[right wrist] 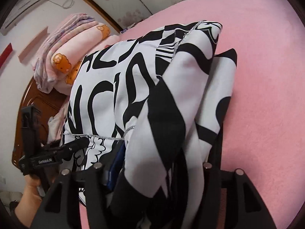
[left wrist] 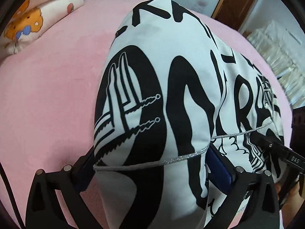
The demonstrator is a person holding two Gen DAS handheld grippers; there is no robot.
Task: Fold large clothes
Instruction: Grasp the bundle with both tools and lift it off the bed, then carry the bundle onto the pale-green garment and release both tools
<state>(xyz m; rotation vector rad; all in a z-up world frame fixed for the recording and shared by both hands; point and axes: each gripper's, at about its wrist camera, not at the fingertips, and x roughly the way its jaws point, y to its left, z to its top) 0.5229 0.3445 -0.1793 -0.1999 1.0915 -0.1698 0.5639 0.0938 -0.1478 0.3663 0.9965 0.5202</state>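
The large white garment with bold black lettering and silver piping (left wrist: 171, 95) lies draped on the pink bed (left wrist: 47, 95), its near edge bunched between both sets of jaws. The left gripper (left wrist: 158, 164) stands wide open; the right gripper (right wrist: 158, 164) is partly open, cloth loose between. Soft, light, floppy fabric: best pinched at the piped hem corners.

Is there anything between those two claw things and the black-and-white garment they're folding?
Nothing visible. The garment already lies between the open fingers of the left gripper and the right gripper, spread on the pink bed.
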